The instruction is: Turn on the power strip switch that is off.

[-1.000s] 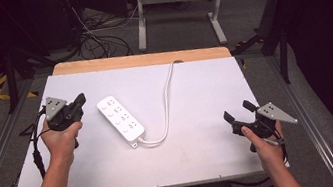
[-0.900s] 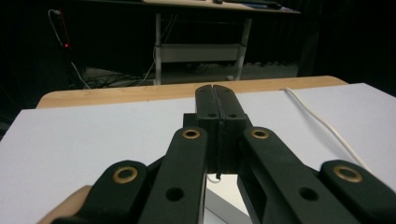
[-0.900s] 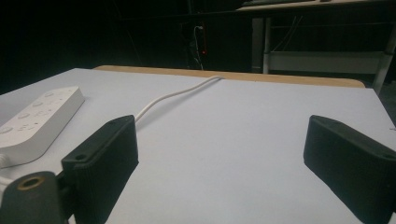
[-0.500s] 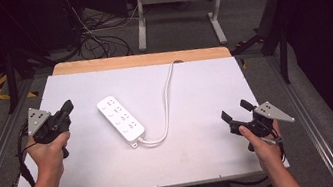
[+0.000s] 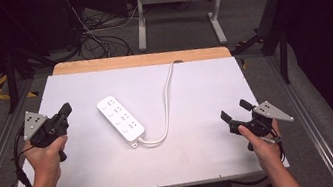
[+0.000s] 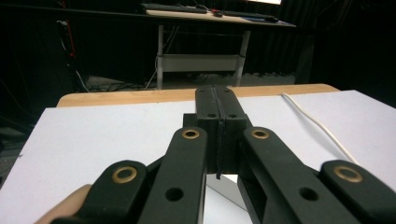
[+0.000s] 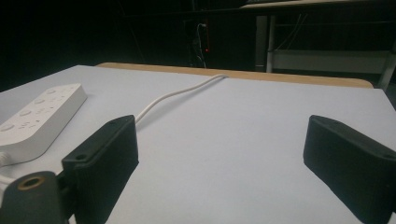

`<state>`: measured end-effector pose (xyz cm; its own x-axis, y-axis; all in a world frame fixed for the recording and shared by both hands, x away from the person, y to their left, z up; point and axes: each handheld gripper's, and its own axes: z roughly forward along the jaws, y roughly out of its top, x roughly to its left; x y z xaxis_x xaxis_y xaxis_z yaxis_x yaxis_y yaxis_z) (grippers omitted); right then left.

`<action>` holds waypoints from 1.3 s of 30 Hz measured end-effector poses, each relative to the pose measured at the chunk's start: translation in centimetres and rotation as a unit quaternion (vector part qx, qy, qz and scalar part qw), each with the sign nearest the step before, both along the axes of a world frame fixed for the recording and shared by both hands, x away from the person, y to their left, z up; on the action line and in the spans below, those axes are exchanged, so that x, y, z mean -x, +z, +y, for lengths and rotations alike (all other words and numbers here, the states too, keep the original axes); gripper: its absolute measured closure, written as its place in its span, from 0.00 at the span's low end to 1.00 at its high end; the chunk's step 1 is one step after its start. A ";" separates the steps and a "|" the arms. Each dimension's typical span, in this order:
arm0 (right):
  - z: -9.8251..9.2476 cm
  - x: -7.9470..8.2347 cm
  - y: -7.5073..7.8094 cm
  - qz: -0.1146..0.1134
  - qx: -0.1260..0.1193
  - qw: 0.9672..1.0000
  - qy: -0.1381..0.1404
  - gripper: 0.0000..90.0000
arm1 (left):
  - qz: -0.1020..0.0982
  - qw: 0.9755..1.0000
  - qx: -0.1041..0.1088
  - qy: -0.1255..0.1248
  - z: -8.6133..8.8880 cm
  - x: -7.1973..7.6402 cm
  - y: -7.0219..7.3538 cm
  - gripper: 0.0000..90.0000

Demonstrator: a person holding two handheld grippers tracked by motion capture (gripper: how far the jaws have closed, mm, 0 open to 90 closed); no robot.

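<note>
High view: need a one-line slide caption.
White power strip with its cord on a white table, flanked by a shut left hand-held gripper and an open right hand-held gripper.

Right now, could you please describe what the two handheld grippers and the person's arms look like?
Both the left gripper and the right gripper are matte black with brass-ringed pivots, flat rectangular jaw pads and a grey three-cornered plate on top. A black cable trails from each. The forearms are bare, no sleeves visible.
</note>
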<state>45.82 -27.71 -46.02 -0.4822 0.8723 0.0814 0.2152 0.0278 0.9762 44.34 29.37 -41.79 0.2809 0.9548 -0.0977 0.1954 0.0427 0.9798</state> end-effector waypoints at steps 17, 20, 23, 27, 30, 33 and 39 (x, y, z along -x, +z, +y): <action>0.1 -0.1 -0.1 0.001 0.001 1.000 0.003 0.12 | -0.002 1.000 0.014 -0.008 0.8 0.0 0.0 0.60; 0.1 -0.1 -0.1 0.001 0.003 1.000 0.002 0.12 | -0.005 1.000 0.013 -0.018 0.9 0.0 0.0 0.56; 0.1 -0.2 -0.1 0.002 0.003 1.000 0.002 0.12 | -0.009 0.999 0.010 -0.036 0.9 -0.1 0.0 0.52; 0.1 -0.1 -0.1 0.002 0.003 1.000 0.002 0.12 | -0.005 0.998 0.009 -0.056 1.0 -0.3 -0.2 0.44; 0.1 -0.2 -0.1 0.003 0.004 1.000 0.003 0.12 | -0.006 0.998 0.010 -0.058 1.1 -0.4 -0.2 0.44; 0.2 -0.2 -0.2 0.002 0.004 1.000 0.002 0.12 | -0.007 0.998 0.013 -0.057 1.1 -0.4 -0.2 0.44; 0.1 -0.2 -0.1 0.003 0.004 1.000 0.002 0.12 | -0.001 0.998 0.016 -0.054 1.1 -0.5 -0.1 0.36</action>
<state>46.00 -27.60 -46.17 -0.4855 0.8708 0.0772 0.2207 0.0366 0.9747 44.83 30.52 -41.85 0.3819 0.9155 -0.1265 0.1990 0.0522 0.9786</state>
